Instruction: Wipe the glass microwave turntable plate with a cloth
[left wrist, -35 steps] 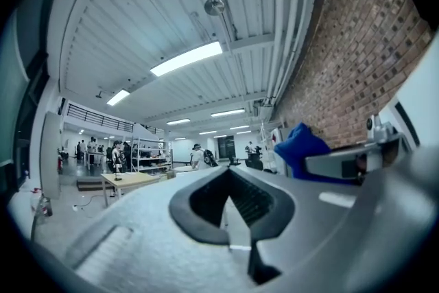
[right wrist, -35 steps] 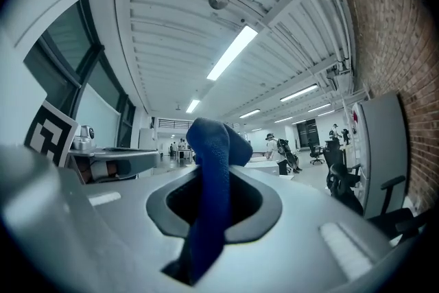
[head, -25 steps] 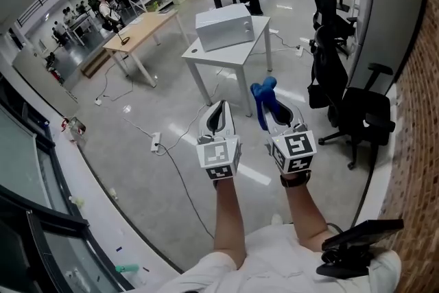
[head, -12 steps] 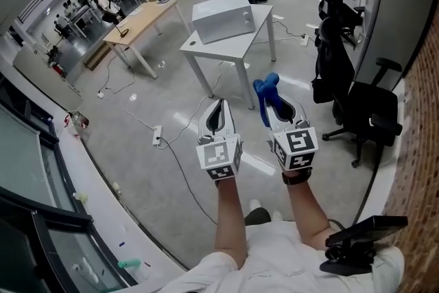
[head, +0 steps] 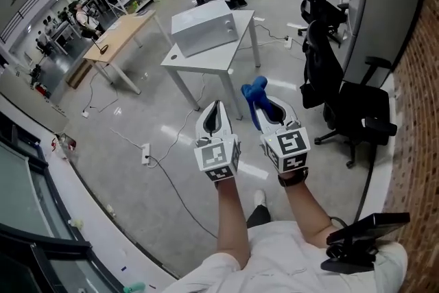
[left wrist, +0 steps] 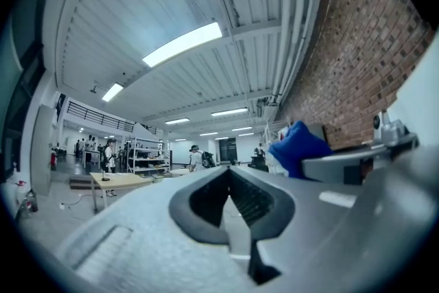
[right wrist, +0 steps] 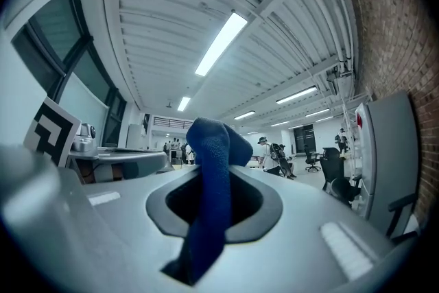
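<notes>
A blue cloth [head: 254, 95] sticks up out of my right gripper [head: 271, 108], whose jaws are shut on it. In the right gripper view the blue cloth [right wrist: 210, 182] runs down between the jaws. My left gripper [head: 217, 113] is beside it at the left, shut with nothing held. In the left gripper view the jaws meet and the cloth [left wrist: 296, 147] shows at the right. Ahead stands a white table [head: 209, 62] with a white microwave [head: 202, 27] on it. The glass turntable plate is not visible.
Black office chairs [head: 363, 115] stand to the right beside a grey partition [head: 377, 17] and brick wall. A cable and power strip [head: 145, 153] lie on the floor at the left. A wooden table [head: 113, 41] and shelves are farther back, with people standing beyond.
The head view has moved closer to the white table with the microwave. Both grippers stay side by side, the right one still holding the cloth.
</notes>
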Motion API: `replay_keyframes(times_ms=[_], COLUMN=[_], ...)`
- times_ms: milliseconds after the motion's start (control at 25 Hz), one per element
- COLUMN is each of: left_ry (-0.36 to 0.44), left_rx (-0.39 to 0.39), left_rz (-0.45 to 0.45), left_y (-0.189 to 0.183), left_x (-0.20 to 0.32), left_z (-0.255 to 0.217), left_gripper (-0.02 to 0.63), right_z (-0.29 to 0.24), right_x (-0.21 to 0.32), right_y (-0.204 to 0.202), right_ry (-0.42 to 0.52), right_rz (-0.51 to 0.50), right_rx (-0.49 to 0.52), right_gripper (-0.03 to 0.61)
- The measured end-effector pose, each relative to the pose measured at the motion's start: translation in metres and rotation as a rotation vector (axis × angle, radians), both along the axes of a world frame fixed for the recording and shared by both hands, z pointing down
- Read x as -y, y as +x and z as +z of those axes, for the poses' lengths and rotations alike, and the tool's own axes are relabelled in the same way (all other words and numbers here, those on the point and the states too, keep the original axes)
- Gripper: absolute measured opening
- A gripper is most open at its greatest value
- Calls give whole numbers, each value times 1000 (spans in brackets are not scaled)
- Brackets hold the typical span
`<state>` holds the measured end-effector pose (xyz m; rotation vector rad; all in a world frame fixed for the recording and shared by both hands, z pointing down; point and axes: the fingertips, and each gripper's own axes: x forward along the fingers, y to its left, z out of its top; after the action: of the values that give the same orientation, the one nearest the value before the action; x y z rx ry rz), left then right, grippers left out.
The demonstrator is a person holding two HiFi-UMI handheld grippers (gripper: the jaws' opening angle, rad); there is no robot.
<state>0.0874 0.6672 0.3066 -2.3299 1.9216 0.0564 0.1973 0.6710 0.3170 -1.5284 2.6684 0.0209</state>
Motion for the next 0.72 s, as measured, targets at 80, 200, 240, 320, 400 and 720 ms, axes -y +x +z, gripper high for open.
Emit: replay_keyframes(times_ms=[80, 200, 240, 320, 400, 720], left_ry=[17, 37, 41, 46, 50, 46], left_rx=[-10, -16, -18, -21, -19, 1], left_rz=[7, 16, 18, 23, 31, 39], left_y=[-4, -8, -10, -14, -20, -52], left_x=[20, 52, 63, 84, 103, 159], left_z=[-5, -16, -20, -24, -29, -29], left_gripper=[3, 3, 3, 3, 3, 3], right_z=[-2, -11, -14, -19, -22, -21], right_x=[19, 48, 59, 78, 96, 150], right_y=[-2, -9, -12, -18, -26, -47], right_ry=[6, 22, 26, 33, 36, 35], right_rz=[6, 8, 5, 3, 7, 53], right_rx=[-6, -15, -19, -23, -28, -49], right_gripper=[61, 61, 61, 61, 61, 65])
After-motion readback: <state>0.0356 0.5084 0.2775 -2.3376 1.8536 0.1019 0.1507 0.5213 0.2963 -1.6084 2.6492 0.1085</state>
